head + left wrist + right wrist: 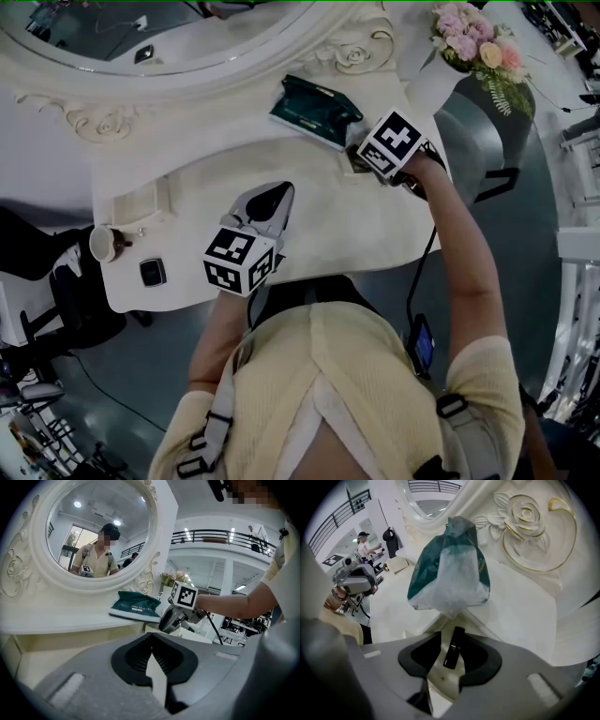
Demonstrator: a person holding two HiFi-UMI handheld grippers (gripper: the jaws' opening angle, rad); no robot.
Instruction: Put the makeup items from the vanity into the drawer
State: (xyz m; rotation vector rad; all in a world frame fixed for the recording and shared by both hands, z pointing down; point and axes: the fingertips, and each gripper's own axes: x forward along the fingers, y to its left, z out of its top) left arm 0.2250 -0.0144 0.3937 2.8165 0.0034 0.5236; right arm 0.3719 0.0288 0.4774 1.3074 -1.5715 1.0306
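**Item 1. Left gripper** (151, 638): nearest the person, hovering over the front of the vanity (309, 225). Its jaws are lying together with nothing between them.

**Item 2. Small dark square case** (153, 272) and a cup (103, 244): sitting at the vanity's left front corner, well apart from both grippers. Whether the case is makeup cannot be told.

**Item 3. Right gripper** (450, 638): reaching to the back right of the top, jaws standing apart.

**Item 4. Slim black tube** (453, 648): the makeup item in hand. It is lying on the pale surface between the parted jaws, pointing along them, not yet pinched.
- Handling, as a judgement: the tube is sitting slightly right of centre in the gap, so the gripper is wanting a small shift that way.
- The jaws should be closing squarely on the long sides, low enough to catch the body rather than roll it.
- Lift straight up, staying clear of the pouch just beyond.

**Item 5. Green-and-white pouch** (450, 569): lying just behind the tube, against the carved rose moulding.

**Item 6. Flowers** (473, 42): standing beyond the right end.

**Item 7. Oval mirror** (93, 531): rising farthest back.

**Drawer:** not showing in any view.

**Writing:**
- The pouch is carrying a line of pale print, too small to read.
- The gripper cubes are showing only black-and-white square patterns.
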